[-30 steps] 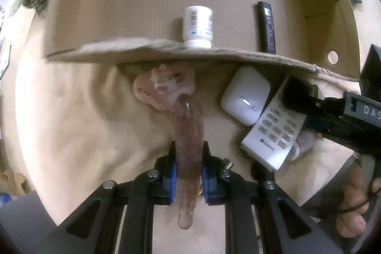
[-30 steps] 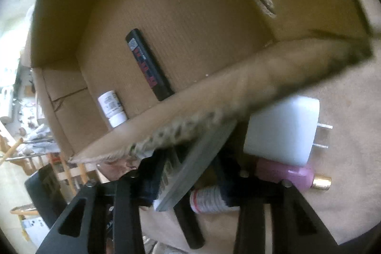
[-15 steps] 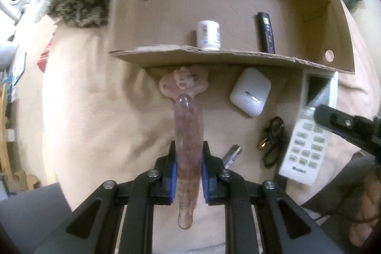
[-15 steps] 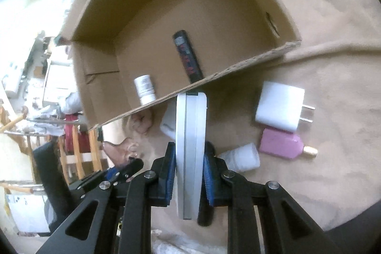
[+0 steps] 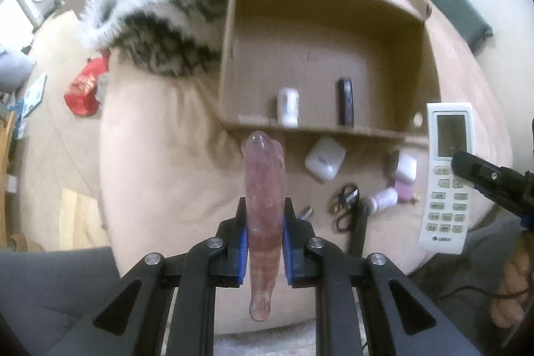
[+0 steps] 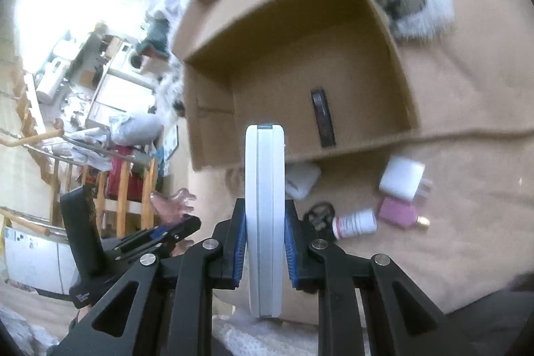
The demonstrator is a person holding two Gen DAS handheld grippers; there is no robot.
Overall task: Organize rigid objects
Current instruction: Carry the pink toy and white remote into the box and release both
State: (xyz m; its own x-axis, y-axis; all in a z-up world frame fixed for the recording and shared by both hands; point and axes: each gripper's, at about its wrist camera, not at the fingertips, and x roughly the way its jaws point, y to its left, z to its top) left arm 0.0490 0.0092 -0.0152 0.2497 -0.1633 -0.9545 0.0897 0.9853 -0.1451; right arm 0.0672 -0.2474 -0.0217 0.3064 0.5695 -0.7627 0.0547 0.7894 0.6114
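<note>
Both tongs are loaded: the left tongs (image 5: 265,242) pinch a pink translucent comb (image 5: 263,206), the right tongs (image 6: 265,251) clamp a white remote (image 6: 264,216) edge-on. Beyond them sits the cardboard box (image 5: 430,69), holding a white bottle (image 5: 288,105) and dark remote (image 5: 345,100).

Beige bed cover (image 5: 167,162) is carrying the cardboard box (image 5: 430,62) at 12 o'clock; white charger (image 5: 324,158), bottle (image 5: 383,198) lying at 3.
</note>
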